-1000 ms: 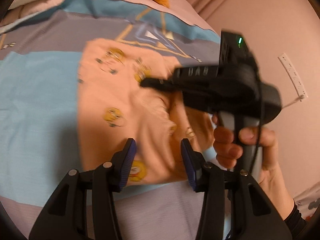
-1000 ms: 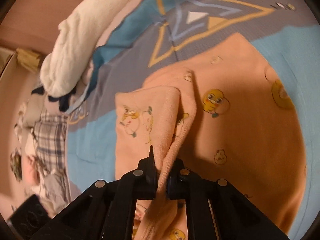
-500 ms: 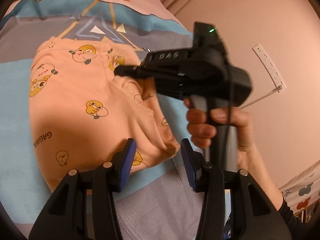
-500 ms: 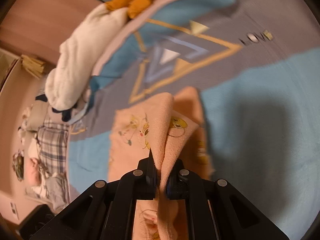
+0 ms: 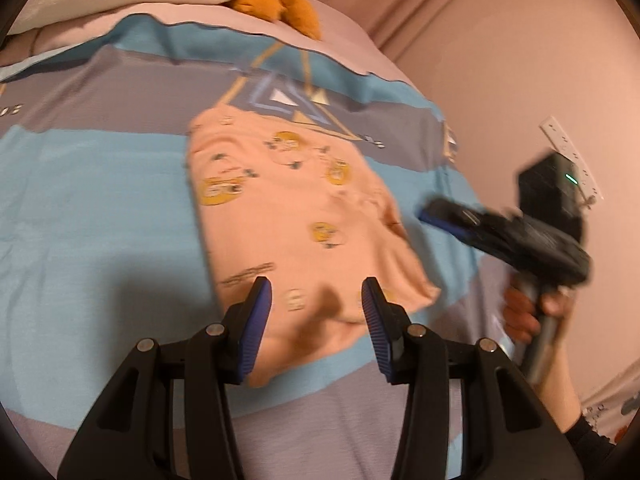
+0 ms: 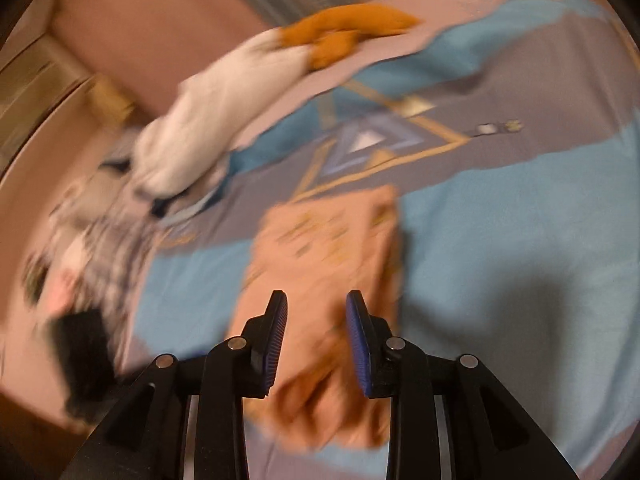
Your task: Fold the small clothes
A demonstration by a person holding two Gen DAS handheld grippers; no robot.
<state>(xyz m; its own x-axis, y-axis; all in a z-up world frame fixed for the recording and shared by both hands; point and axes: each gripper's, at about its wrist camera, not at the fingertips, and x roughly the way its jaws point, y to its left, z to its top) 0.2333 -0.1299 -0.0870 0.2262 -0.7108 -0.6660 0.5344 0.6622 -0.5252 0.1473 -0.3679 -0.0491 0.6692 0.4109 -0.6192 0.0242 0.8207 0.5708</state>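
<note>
Right gripper (image 6: pixel 316 336) jaws just parted, fold released since a second ago, left gripper (image 5: pixel 316 316) unclenched, holding nothing, peach garment (image 5: pixel 304 232) flat on the bedspread (image 5: pixel 100 200), long axis running away from both cameras.

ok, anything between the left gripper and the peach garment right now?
Nothing visible. The left gripper hangs open over the near edge of the peach garment, which lies flat on the bedspread. The right gripper, open, its jaws having just been opening, is off to the garment's right side.
</note>
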